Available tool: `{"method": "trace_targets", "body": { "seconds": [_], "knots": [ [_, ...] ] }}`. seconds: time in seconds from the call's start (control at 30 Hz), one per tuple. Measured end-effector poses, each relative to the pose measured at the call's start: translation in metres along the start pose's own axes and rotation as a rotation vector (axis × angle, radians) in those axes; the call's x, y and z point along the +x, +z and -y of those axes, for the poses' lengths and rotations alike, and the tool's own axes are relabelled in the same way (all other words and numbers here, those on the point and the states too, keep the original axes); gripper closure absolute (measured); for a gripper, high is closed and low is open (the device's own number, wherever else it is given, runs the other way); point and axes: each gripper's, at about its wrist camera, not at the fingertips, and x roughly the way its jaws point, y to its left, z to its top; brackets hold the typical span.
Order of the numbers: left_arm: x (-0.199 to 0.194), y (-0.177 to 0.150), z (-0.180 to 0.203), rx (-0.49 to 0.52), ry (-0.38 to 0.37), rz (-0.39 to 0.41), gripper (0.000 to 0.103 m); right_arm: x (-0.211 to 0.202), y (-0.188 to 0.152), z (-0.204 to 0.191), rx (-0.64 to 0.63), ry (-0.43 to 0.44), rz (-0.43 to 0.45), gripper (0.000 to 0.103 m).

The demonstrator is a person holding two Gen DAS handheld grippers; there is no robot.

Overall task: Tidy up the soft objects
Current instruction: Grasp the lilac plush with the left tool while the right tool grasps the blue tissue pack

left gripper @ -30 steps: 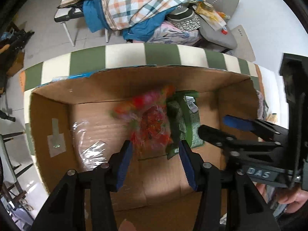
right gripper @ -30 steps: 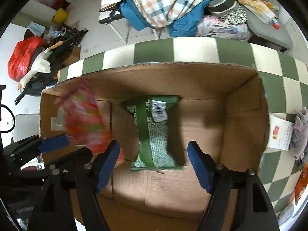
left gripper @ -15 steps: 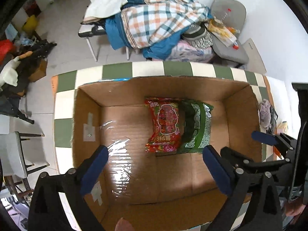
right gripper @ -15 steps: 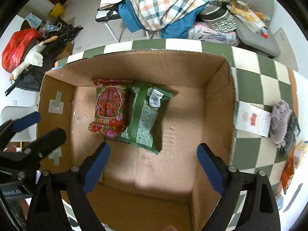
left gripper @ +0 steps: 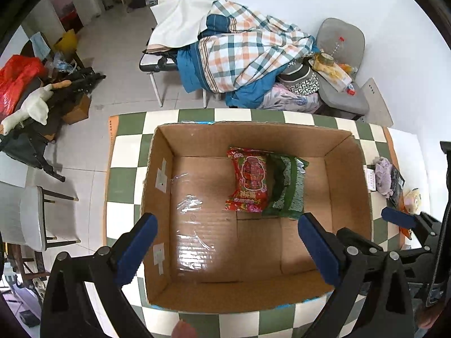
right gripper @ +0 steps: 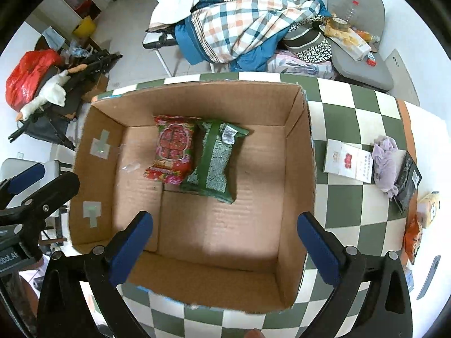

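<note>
Green-and-white checked tabletop [right gripper: 363, 197] carrying an open brown cardboard box [right gripper: 301, 152]. Inside, touching side by side: green snack packet [right gripper: 214, 160], red snack packet [right gripper: 172, 149]. Left gripper [left gripper: 225, 248] and right gripper [right gripper: 225, 242] above the box, jaws wide, holding nothing.

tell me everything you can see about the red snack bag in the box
The red snack bag is a glossy, crinkly plastic pouch printed with a red picture panel and flowery borders, apparently sealed. It lies flat on the cardboard box floor towards the far wall, its right edge against the green snack bag. Neither claw touches it.
</note>
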Motion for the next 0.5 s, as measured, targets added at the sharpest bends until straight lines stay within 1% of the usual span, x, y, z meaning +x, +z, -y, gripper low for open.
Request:
{"method": "trace_targets", "body": {
  "seconds": [0.13,0.23,0.27,0.33,0.37,0.4,0.43,0.47,0.5],
  "knots": [
    [-0.017,-0.001,0.016,0.015,-0.002,0.007,0.001,-0.018,-0.014,0.009,0.025,0.052,0.019,0.000],
    [-0.028,0.003,0.046,0.063,-0.004,0.006,0.001,-0.033,-0.026,0.031,0.064,0.086,0.028,0.000],
    [-0.032,0.006,0.063,0.093,-0.016,0.008,0.001,-0.038,-0.029,0.041,0.076,0.090,0.032,0.000],
    [-0.034,0.010,0.098,0.161,-0.026,0.006,0.001,-0.050,-0.038,0.073,0.122,0.094,0.038,0.000],
    [-0.035,0.011,0.109,0.185,-0.025,0.006,0.001,-0.055,-0.043,0.090,0.148,0.094,0.039,0.000],
    [-0.034,0.013,0.135,0.239,-0.025,0.009,0.001,-0.058,-0.045,0.102,0.166,0.093,0.041,0.000],
    [-0.032,0.014,0.149,0.267,-0.024,0.009,0.001,-0.065,-0.052,0.129,0.202,0.082,0.043,0.000],
    [-0.028,0.014,0.174,0.319,-0.017,0.004,0.001,-0.067,-0.057,0.143,0.220,0.073,0.045,0.000],
    [-0.022,0.015,0.195,0.369,-0.014,-0.003,0.001,-0.071,-0.064,0.166,0.251,0.052,0.046,0.000]
  ]
}}
